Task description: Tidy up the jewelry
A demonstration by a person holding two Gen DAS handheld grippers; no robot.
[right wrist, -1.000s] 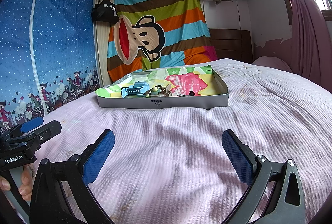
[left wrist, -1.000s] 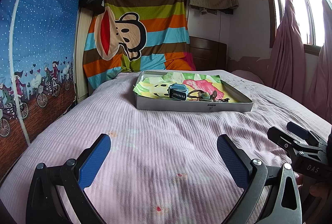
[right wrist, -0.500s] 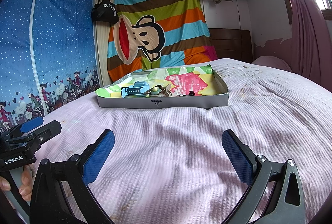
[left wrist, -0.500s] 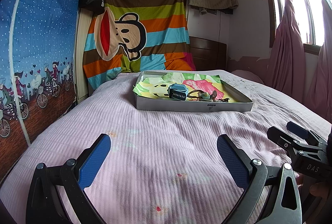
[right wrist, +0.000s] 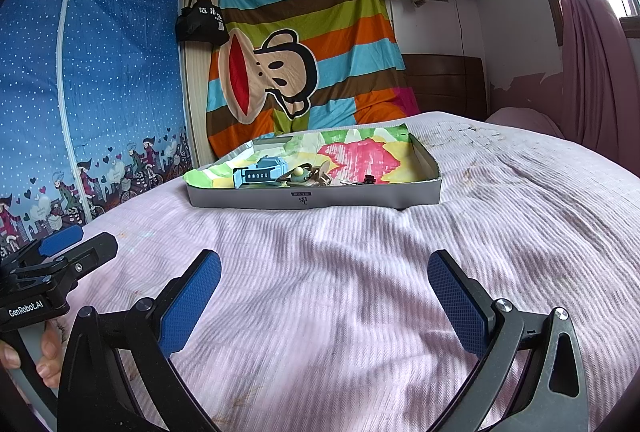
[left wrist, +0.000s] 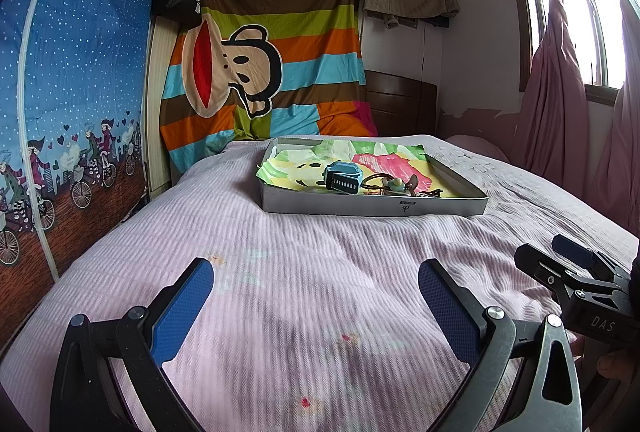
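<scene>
A shallow grey box (left wrist: 372, 209) (right wrist: 316, 201) lined with a colourful cloth rests on the pink bed, well ahead of both grippers. Inside lie a blue watch (left wrist: 343, 177) (right wrist: 260, 172), a brown ring-shaped piece with a pale green bead (left wrist: 394, 185) (right wrist: 300, 174) and small dark bits (right wrist: 368, 179). My left gripper (left wrist: 316, 292) hovers open over the bedspread, nothing between its blue pads. My right gripper (right wrist: 324, 284) is also open and empty. Each gripper shows at the edge of the other's view, held by a hand.
The pink ribbed bedspread (left wrist: 304, 272) stretches between grippers and box. A blue printed wardrobe (left wrist: 68, 104) stands left, a striped monkey cloth (left wrist: 264, 64) hangs behind the bed, and pink curtains (left wrist: 560, 104) fall at the right by the window.
</scene>
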